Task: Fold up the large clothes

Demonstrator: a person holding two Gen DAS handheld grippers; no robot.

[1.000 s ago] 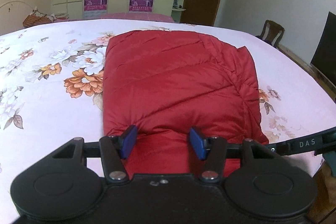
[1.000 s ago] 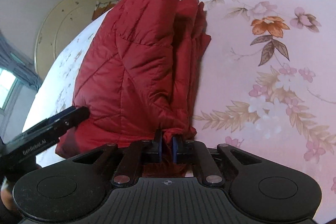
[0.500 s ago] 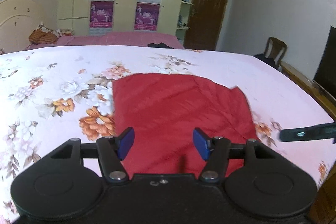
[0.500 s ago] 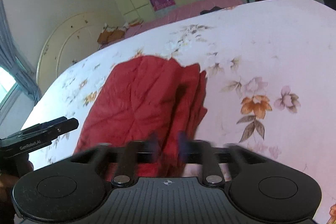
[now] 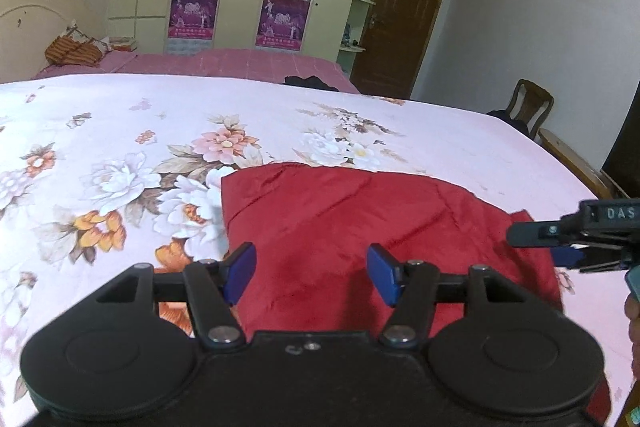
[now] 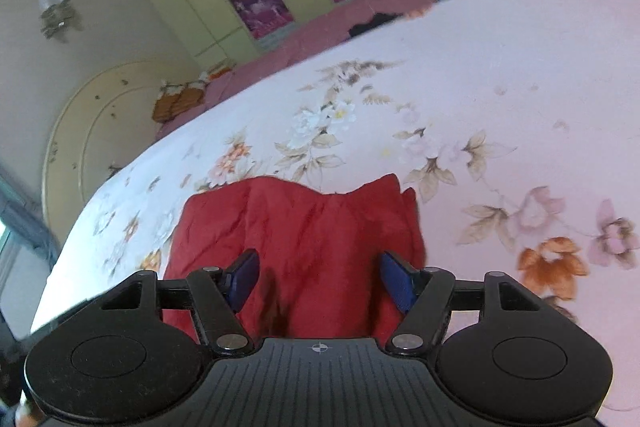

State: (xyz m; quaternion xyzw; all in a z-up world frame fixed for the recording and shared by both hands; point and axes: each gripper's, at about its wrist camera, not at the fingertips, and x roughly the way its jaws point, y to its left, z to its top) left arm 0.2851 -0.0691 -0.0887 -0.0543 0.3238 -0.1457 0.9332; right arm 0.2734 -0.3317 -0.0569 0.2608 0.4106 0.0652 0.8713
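The red quilted jacket (image 5: pixel 360 227) lies folded into a compact rectangle on the floral bedsheet (image 5: pixel 120 131), at about 6 o'clock in both wrist views and just ahead of the tongs. The left tongs (image 5: pixel 311 274) stand wide, nothing between the blue pads, and hang above the near edge of the jacket; the right tongs (image 6: pixel 321 279) are likewise spread wide and empty, above the jacket's right half, and show in the left view at 3 o'clock. The fold looks finished, so the step in hand is, I judge, a clean withdrawal: lift both tongs straight up and back so that no pad snags the puffy layers, which could spring open at the stacked edge toward 1 o'clock in the right view. If the bundle needs squaring, press it flat from above rather than tugging a corner. One second ago the right tongs were pinched narrow on the jacket's near hem and both sat low, close to the fabric; since then the right has let go and opened, and both have risen and drawn back, so the jacket looks smaller and more of the bed shows.
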